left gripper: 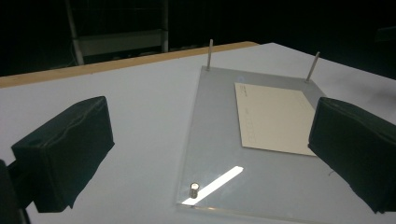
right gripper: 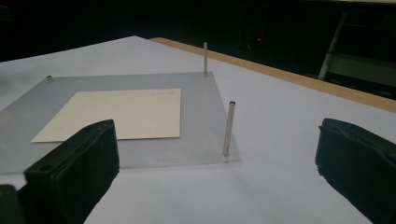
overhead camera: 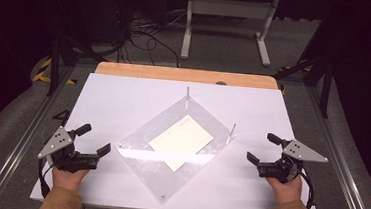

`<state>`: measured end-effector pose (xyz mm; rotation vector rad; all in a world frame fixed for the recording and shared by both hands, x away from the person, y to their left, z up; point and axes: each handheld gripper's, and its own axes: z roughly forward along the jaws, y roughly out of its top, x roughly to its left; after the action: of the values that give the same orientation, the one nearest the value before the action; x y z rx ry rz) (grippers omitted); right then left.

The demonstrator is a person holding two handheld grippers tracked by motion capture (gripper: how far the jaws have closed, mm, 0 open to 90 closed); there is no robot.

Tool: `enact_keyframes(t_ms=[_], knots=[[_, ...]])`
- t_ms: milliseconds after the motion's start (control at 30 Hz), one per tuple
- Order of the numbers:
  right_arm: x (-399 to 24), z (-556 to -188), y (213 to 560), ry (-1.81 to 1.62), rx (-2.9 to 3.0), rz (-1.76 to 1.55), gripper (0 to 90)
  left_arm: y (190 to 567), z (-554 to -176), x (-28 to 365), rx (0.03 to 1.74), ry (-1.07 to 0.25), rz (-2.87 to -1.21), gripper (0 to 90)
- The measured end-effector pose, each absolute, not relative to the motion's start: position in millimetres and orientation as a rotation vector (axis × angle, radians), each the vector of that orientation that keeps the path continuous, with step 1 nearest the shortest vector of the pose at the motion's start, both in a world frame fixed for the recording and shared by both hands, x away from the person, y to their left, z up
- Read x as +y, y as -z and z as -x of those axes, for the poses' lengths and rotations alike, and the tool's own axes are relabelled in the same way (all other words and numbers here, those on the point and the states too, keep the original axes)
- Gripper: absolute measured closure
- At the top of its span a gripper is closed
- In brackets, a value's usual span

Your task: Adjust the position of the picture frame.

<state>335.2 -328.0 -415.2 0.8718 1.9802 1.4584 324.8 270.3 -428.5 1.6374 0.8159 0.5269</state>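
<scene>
A clear square plate [overhead camera: 146, 131] lies turned like a diamond in the middle of the white table [overhead camera: 124, 94]. A cream card [overhead camera: 181, 141] rests flat on it. Thin metal pins stand at two corners [overhead camera: 188, 93] [overhead camera: 232, 131], and short studs sit at the left corner [overhead camera: 120, 145] and the near corner. My left gripper [overhead camera: 94, 139] is open, resting left of the plate. My right gripper [overhead camera: 263, 147] is open too, to the right of it. The left gripper view shows the plate [left gripper: 215, 140], card [left gripper: 275, 116] and a stud [left gripper: 194, 190]. The right gripper view shows the card [right gripper: 116, 114] and the nearer pin [right gripper: 228, 128].
A wooden strip [overhead camera: 186, 75] runs along the table's far edge. Beyond it stand a white frame [overhead camera: 227, 22] and cables on a grey floor. Metal rails flank the table on both sides.
</scene>
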Motion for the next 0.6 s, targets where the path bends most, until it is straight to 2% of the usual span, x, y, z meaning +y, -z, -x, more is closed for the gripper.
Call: enact_keyframes(t_ms=[600], knots=[[-331, -325, 415, -1.454, 2.002, -0.862, 0.0, 412, -343, 238, 0.752, -0.457, -1.679, 0.5]])
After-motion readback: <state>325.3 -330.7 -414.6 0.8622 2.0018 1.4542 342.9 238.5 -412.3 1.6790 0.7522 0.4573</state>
